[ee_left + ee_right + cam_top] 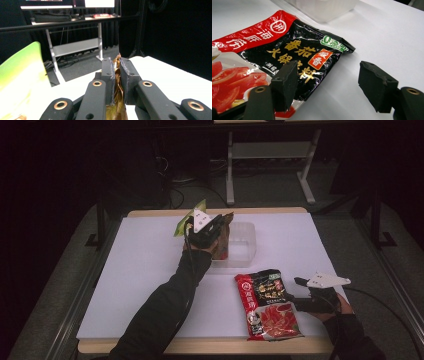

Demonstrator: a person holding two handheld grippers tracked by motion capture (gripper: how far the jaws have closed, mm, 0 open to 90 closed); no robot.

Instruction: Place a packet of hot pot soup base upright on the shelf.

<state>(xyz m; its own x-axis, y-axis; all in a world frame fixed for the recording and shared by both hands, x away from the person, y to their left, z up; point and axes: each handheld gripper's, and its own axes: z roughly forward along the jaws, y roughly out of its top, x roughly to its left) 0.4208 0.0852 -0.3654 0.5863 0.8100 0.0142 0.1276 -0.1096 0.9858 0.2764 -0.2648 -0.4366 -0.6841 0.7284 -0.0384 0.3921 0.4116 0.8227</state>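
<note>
**Left claw pinching a gold packet over the tub**

We've got the left claw (220,222) up around 12 o'clock on the desk (140,270), clamped tight on a crinkly gold-brown packet (117,85) right above the clear plastic tub (245,245). A green packet (186,222) sits at its 9 o'clock. Our right claw (327,82) rests at 4 o'clock, jaws wide, gripping nothing, one jaw over the edge of the red-and-black soup base pouch (267,305).

Room dim, surroundings near black in all views. White table (150,270) lit from above, brightest mid-frame in high view. Glare on red-black packet (294,50). Left tool (117,75) view: green packet (20,75) at left edge blurred, washed out.
</note>
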